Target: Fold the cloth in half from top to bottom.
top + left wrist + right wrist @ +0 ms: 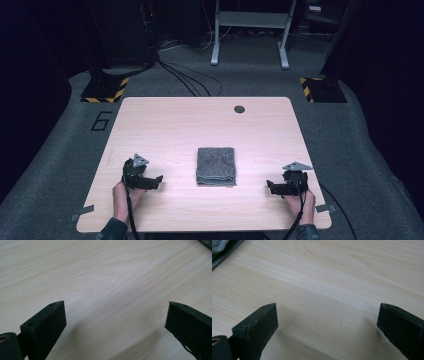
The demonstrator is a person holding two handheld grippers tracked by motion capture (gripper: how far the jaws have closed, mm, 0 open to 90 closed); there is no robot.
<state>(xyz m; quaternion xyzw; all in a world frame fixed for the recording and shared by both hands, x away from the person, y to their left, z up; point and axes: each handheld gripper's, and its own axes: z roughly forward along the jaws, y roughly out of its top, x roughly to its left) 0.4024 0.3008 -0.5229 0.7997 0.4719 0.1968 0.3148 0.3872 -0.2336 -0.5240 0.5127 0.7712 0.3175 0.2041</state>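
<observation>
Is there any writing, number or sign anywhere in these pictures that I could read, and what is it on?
"6": a large dark numeral marked on the grey floor just left of the table.
Yellow-and-black warning stripes, no words, edge the two dark base plates on the floor, left and right.
The table, the folded grey towel and both grippers bear no lettering that can be read.

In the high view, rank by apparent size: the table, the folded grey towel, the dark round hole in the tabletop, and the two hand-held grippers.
1. Table
2. Folded grey towel
3. Left hand-held gripper and right hand-held gripper: they look alike, unranked
4. Dark round hole
</observation>
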